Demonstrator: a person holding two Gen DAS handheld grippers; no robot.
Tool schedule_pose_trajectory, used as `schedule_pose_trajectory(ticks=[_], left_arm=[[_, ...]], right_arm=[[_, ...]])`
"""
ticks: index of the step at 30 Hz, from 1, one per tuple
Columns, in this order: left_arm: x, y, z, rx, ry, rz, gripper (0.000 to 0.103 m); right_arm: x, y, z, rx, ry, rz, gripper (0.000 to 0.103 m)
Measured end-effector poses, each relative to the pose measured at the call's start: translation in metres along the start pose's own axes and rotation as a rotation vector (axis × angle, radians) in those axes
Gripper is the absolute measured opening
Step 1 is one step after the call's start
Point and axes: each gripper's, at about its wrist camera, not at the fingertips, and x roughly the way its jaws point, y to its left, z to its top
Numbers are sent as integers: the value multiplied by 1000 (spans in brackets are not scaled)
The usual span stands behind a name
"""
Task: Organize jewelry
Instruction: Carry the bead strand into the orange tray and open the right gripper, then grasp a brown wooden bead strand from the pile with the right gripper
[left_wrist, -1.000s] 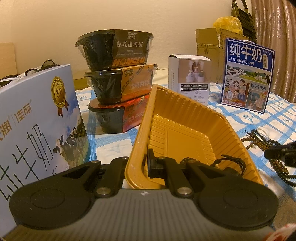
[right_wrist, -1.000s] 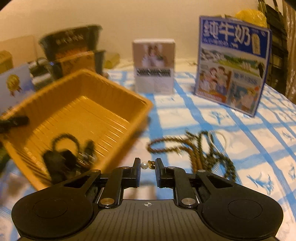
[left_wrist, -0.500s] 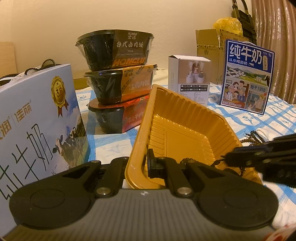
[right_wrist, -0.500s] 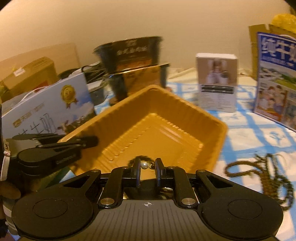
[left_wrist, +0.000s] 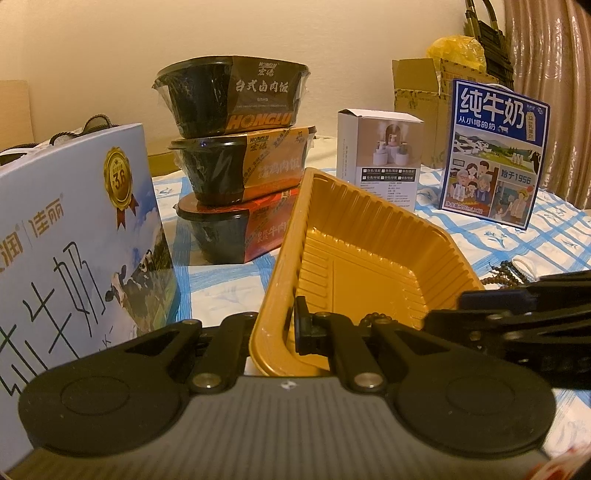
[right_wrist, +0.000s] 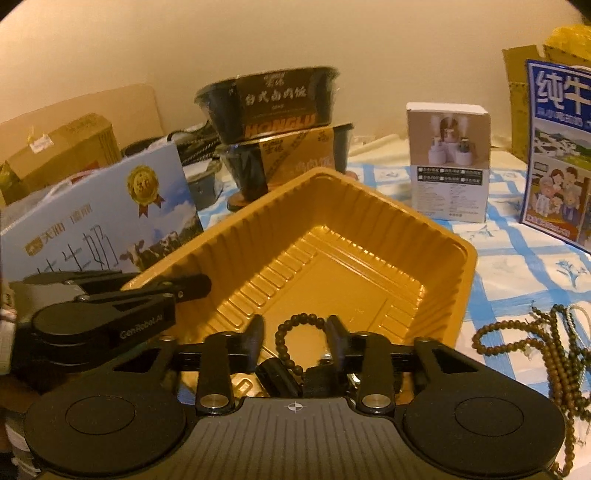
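Right gripper (right_wrist: 294, 334), over the table a second ago, now hangs above the gold tray (right_wrist: 436, 236), jaws just spread.
Bead bracelet (right_wrist: 295, 328) lies inside at 6 o'clock; left gripper (left_wrist: 284, 325) pinches the tray's rim.

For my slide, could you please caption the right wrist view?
Open right gripper over gold tray holding a bead bracelet.

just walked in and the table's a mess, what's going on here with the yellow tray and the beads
A person is sorting jewelry into a yellow tray with two handheld grippers. The left gripper is shut on the tray's near wall, steadying it. The right gripper hangs over the tray; its jaws have just been opening, with nothing between the pads. A dark bead bracelet already lies in the tray with other dark pieces. A tangle of bead necklaces waits on the blue checked cloth beside the tray.
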Motion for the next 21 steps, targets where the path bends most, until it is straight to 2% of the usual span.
schedule_pose_trajectory(ticks=[5, 21], left_arm=[[0, 0, -1, 4, 0, 0, 7], [1, 1, 0, 14, 0, 3, 7]], right_arm=[[-30, -15, -10, 54, -22, -36, 41], [-98, -110, -60, 218, 48, -370, 41]])
